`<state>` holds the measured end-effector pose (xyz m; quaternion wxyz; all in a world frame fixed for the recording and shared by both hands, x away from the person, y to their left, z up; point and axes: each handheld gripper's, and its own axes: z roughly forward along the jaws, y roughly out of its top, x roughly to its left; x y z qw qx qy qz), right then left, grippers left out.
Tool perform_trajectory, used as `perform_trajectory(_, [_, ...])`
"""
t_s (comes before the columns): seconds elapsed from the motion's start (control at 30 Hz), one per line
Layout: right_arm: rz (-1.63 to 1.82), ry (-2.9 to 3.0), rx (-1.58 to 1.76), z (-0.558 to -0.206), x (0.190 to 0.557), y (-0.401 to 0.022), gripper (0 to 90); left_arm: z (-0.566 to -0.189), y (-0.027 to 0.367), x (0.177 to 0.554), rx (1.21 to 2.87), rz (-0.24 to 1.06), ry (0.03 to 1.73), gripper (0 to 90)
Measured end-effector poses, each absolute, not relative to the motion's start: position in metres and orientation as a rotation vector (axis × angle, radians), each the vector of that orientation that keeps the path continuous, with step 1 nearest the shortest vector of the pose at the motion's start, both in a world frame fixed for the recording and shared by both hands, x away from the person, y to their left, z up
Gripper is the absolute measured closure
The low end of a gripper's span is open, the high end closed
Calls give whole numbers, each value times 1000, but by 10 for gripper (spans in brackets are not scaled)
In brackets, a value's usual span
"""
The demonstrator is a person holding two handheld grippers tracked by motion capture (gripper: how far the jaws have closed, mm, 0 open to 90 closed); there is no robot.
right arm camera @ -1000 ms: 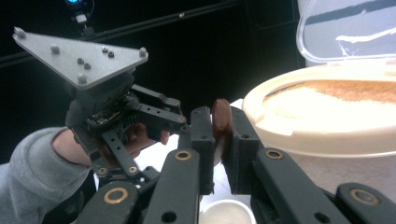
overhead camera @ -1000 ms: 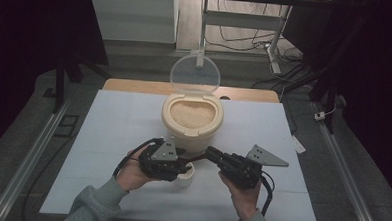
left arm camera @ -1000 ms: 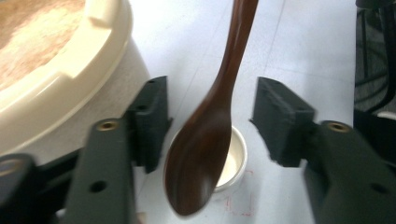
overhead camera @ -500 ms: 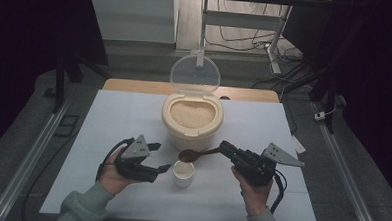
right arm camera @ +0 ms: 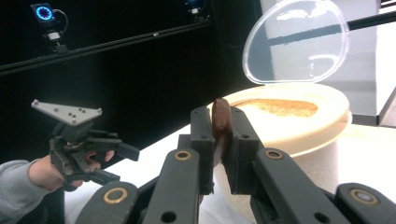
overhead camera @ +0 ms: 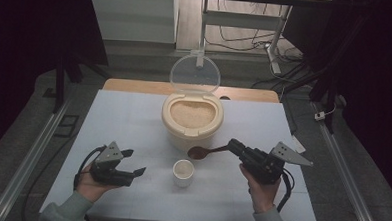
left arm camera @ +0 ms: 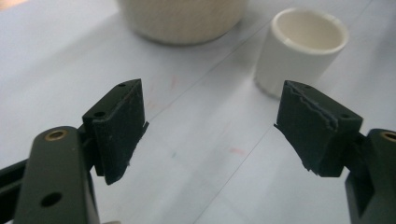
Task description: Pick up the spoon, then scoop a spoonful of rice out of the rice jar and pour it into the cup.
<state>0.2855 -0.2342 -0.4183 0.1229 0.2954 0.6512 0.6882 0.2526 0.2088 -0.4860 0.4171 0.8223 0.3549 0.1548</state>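
The right gripper [overhead camera: 236, 148] was clenched on a brown wooden spoon [overhead camera: 202, 152], its bowl hanging ahead of the jaws, just above the white cup [overhead camera: 183, 172] and beside the open rice container [overhead camera: 192, 121]. A tilted grip could have scattered rice across the pale blue table [overhead camera: 123, 127]. The left gripper [overhead camera: 131, 164], jaws just opening and empty, sat left of the cup. The room beyond was dark.

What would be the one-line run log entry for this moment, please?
left gripper: open, jaws just opened, nothing between | right gripper: shut on spoon | cup: upright on table | rice container: lid open
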Motion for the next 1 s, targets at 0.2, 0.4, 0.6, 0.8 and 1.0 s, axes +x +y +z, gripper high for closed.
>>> perform_trajectory(0.2, [1999,1883,875,-417,286,-240,826,-495,224,249,2040,378,942,227])
perform_trajectory(0.4, [1993,1867,883,-416,286,-245,826,-502,230,249,2036,366,968,226])
perform_trajectory(0.6, [2009,1850,874,-412,285,-248,826,-505,231,251,2037,364,978,224])
perform_trajectory(0.8, [2027,1830,854,-406,283,-249,826,-506,231,251,2040,358,988,221])
perform_trajectory(1.0, [2044,1799,835,-397,282,-252,826,-507,230,252,2048,351,993,216])
